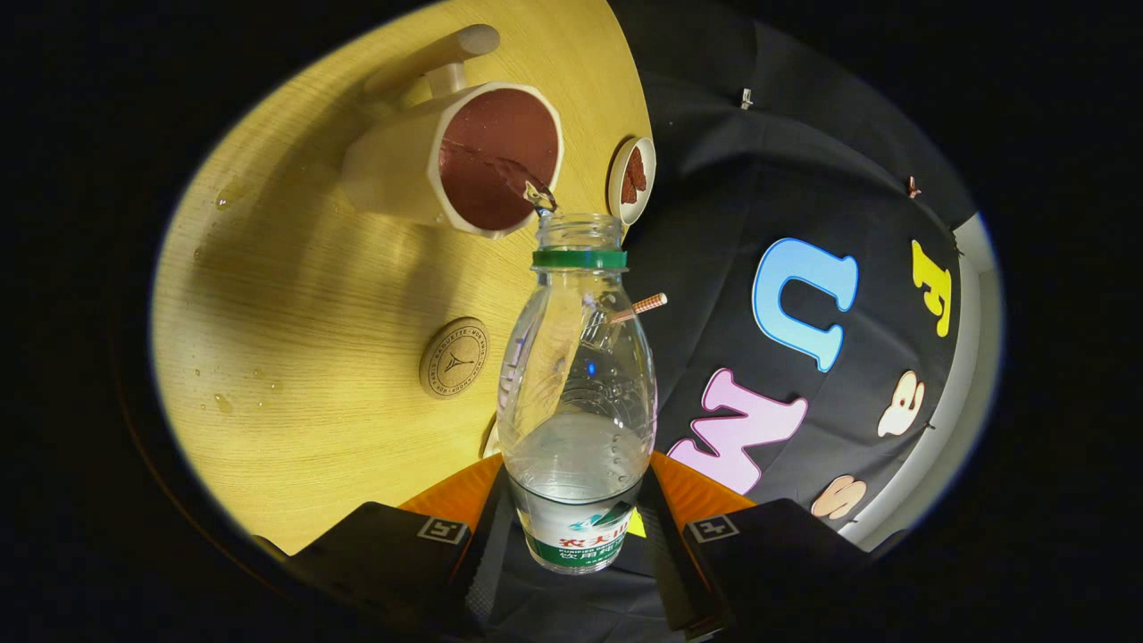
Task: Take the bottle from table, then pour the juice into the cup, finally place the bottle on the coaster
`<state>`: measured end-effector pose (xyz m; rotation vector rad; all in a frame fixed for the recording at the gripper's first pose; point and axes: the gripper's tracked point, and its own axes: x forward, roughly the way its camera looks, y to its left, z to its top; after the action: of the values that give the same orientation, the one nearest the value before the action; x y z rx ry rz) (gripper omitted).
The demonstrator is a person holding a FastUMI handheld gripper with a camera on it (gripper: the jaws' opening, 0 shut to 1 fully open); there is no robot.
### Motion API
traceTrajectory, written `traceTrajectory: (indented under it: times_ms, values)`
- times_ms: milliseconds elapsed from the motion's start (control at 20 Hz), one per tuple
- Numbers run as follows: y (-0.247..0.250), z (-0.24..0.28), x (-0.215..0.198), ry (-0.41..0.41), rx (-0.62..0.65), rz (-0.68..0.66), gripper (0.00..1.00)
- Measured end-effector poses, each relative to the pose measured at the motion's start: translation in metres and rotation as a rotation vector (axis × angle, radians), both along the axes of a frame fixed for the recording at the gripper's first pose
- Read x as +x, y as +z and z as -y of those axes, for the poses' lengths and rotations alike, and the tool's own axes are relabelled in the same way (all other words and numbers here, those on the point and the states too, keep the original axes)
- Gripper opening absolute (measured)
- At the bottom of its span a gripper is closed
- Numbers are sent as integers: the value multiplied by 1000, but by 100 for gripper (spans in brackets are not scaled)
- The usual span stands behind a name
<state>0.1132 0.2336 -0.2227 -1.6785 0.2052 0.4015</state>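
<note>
The bottle point(577, 393) is pinched at its labelled base between both fingers of the hand-held gripper point(576, 527), tilted with its open neck at the rim of the cup point(464, 161). A thin stream enters the cup. The coaster point(454, 357) lies on the bench point(304, 295), near the bottle. A small dish point(631, 179) sits just beside the cup.

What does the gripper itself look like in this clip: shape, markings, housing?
The gripper has two broad, flat-sided fingers converging toward its centre. Each carries a small square white-bordered tag with a black marker on its upper face. Orange housing panels sit at the inner base of each finger.
</note>
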Motion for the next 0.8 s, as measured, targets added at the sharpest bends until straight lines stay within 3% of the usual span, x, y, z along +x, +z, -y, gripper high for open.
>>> traceTrajectory:
  times_ms: [800]
  values:
    - [10,-5,6,76,-91,49,74]
